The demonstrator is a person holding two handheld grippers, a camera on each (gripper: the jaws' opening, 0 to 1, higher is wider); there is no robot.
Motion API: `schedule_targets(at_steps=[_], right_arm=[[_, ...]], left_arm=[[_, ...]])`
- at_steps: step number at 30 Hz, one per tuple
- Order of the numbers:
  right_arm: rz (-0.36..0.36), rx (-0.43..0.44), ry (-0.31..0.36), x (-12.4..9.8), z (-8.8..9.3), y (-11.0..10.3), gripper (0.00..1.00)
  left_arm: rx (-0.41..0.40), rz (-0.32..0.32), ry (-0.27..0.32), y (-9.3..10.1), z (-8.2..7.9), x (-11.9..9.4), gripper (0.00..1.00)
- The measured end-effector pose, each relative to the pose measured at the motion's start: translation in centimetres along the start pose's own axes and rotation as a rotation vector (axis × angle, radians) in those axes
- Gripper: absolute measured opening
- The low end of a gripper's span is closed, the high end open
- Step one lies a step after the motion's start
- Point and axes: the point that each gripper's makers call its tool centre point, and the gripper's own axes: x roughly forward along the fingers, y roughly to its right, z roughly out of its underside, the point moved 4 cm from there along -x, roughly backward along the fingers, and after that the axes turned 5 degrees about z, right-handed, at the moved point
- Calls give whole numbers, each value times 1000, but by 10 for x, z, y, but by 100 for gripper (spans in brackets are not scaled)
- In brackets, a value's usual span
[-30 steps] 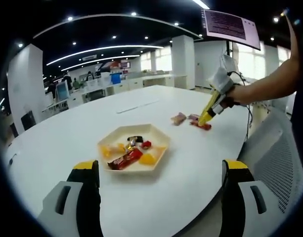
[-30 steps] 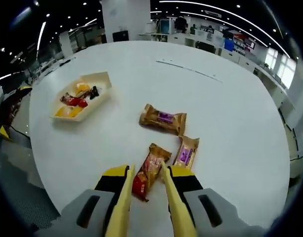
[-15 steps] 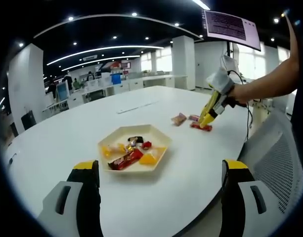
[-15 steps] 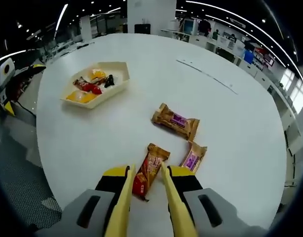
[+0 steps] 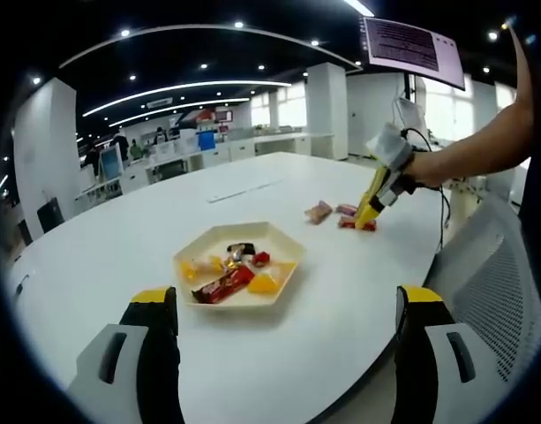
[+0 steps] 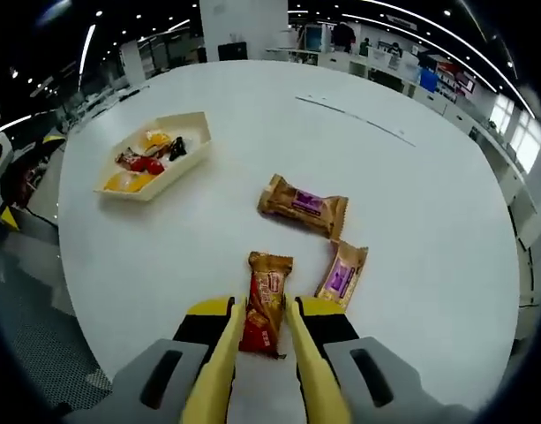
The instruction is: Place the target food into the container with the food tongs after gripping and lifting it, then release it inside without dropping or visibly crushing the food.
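My right gripper [image 6: 264, 314] is shut on yellow food tongs [image 6: 219, 371]. The tong arms lie along both sides of a red and brown snack packet [image 6: 266, 300] near the table's front edge. Whether the packet is off the table I cannot tell. The beige hexagonal tray [image 6: 184, 159] with several sweets stands far off to the left. In the left gripper view the tray [image 5: 283, 231] lies just ahead of my open left gripper [image 5: 288, 302]. The right gripper [image 5: 382, 187] and tongs [image 5: 371, 201] reach down to the packet [image 5: 359, 224] at the right.
Two brown snack packets with purple labels [image 6: 303, 205] [image 6: 341, 274] lie beside the red one. The white round table [image 5: 129, 238] spreads wide around the tray. A grey mesh chair [image 5: 499, 291] stands at the table's right edge. A person's arm [image 5: 469, 150] holds the right gripper.
The red and brown packet has turned to lie straight between the tong arms, which have drawn closer around it. The right gripper view has shifted slightly. The left gripper has stayed still.
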Motion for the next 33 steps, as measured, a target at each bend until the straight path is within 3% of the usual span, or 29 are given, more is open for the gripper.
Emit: schedule_targets(at_steps=[20, 33], right_arm=[[-52, -59, -5, -4, -5, -4, 22], [-109, -129, -1, -23, -28, 2, 22]], left_arm=[[-11, 1, 0, -1, 0, 0, 99], [-10, 3, 6, -1, -1, 0, 99]])
